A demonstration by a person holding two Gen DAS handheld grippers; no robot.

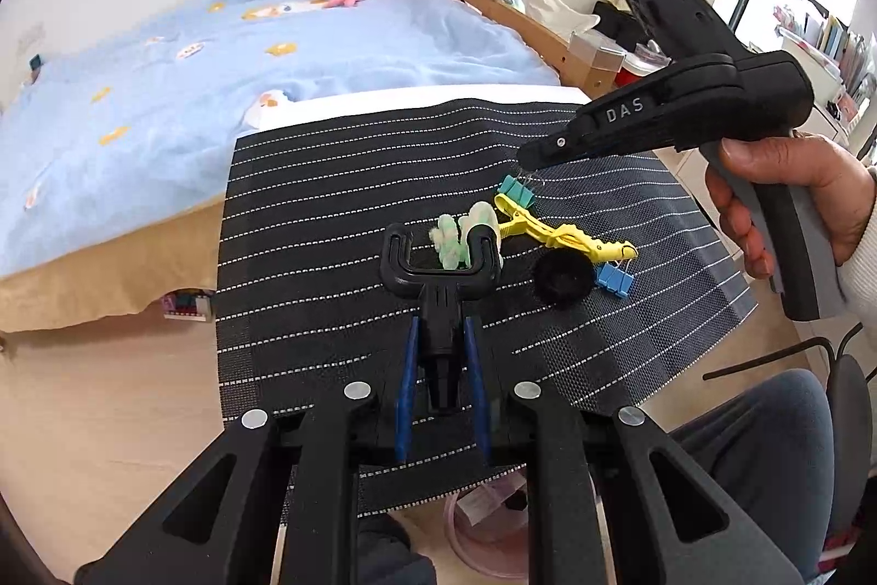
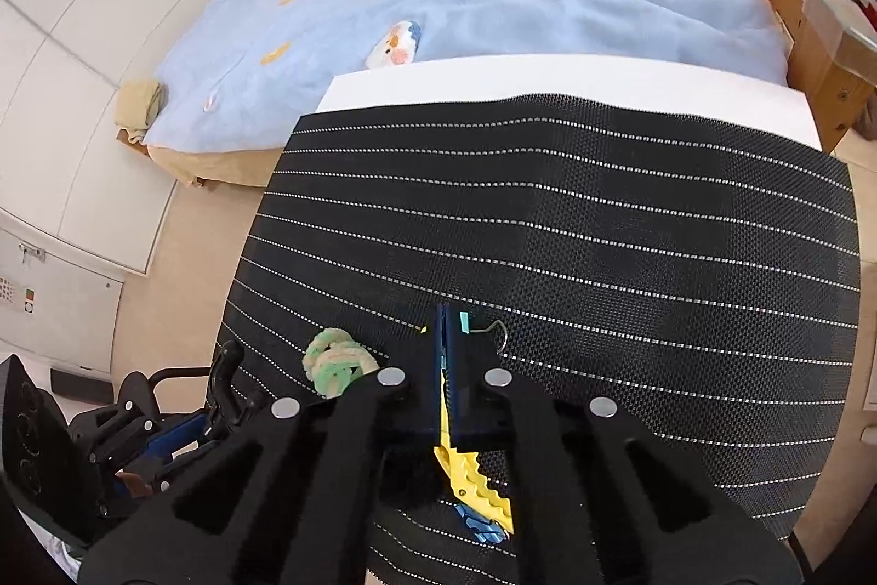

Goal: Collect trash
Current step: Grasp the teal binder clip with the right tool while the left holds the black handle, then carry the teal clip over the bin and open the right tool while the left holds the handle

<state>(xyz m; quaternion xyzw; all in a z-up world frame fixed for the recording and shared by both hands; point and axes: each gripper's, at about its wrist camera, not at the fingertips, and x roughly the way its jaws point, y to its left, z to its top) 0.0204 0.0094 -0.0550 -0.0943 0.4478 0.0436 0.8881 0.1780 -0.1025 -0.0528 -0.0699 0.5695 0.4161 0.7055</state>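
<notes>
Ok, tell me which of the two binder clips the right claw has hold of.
The teal binder clip, at the far end of the yellow clip. The right claw is shut on its wire handle; the blue binder clip lies untouched.

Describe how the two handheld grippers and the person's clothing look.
The right gripper is black plastic with white letters "DAS", a green light and a grey handle. The left gripper has black linkage arms, silver rivets and blue fingers. A white sleeve shows.

White capital letters "DAS" are showing on the black body of the right gripper [image 1: 534, 160], above the yellow clip [image 1: 564, 231]; nothing else is reading clearly.
</notes>
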